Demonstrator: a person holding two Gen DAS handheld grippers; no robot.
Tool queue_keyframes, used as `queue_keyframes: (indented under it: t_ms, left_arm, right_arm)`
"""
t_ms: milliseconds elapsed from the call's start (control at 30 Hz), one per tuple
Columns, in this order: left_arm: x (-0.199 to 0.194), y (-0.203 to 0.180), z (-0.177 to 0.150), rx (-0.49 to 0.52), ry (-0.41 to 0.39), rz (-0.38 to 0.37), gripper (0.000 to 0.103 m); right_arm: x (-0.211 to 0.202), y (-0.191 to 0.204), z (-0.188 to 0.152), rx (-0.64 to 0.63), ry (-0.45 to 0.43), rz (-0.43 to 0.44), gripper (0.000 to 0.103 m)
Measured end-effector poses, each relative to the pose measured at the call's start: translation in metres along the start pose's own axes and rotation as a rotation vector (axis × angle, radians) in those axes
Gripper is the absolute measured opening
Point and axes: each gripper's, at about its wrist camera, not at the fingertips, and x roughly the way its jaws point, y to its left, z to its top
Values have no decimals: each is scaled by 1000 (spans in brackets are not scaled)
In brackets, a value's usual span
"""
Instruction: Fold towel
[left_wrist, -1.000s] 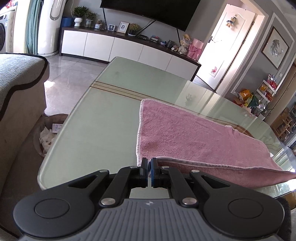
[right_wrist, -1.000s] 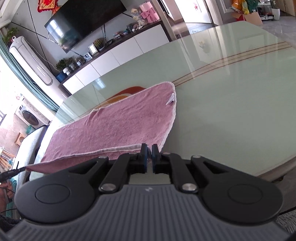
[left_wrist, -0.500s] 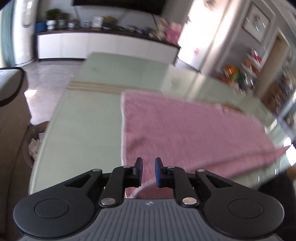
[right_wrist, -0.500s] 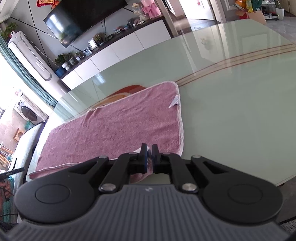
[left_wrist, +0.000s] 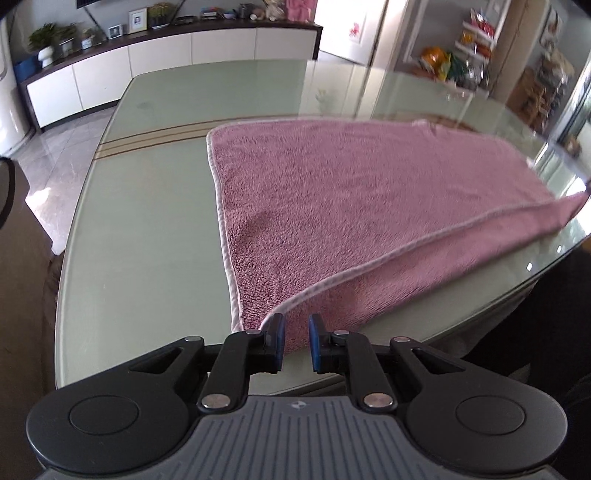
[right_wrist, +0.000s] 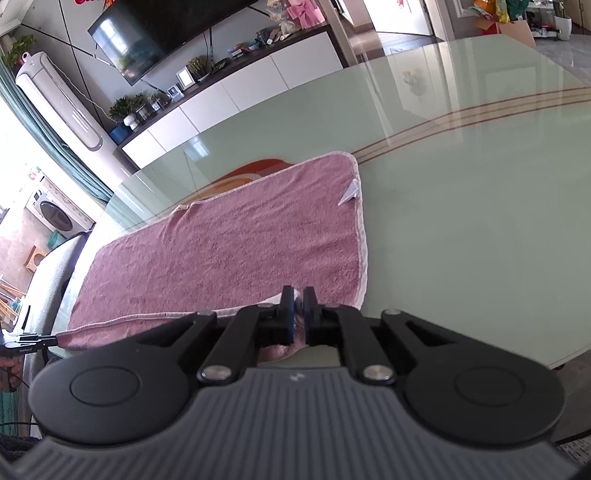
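Over the left wrist, the left gripper (left_wrist: 294, 341) stands slightly parted after just opening, its pads off the pink towel (left_wrist: 369, 206), whose near corner lies between them on the glass table (left_wrist: 147, 229). From the right wrist, the right gripper (right_wrist: 298, 314) is pinched tight on the towel's (right_wrist: 229, 251) near corner, lifted just off the table (right_wrist: 461, 221).

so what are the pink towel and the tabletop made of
Towel: looks like terry cloth, matte with a fuzzy looped pile and a pale stitched hem. Tabletop: seems to be glass, pale green and glossy; it mirrors the room.
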Motion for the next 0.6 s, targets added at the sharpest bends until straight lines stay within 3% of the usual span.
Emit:
queue_keyframes:
  t_ms: [100, 200, 233, 600]
  left_arm:
    - [0, -2, 1, 17, -18, 45, 17]
    - [-9, -2, 3, 22, -52, 64, 41]
    - [-10, -2, 4, 34, -54, 73, 42]
    - [16, 4, 13, 63, 36, 46, 26]
  right_arm:
    - [1, 3, -2, -3, 6, -3, 5]
    - [1, 5, -2, -7, 10, -5, 5]
    - [1, 5, -2, -8, 10, -5, 5]
    - [4, 10, -2, -10, 19, -6, 5]
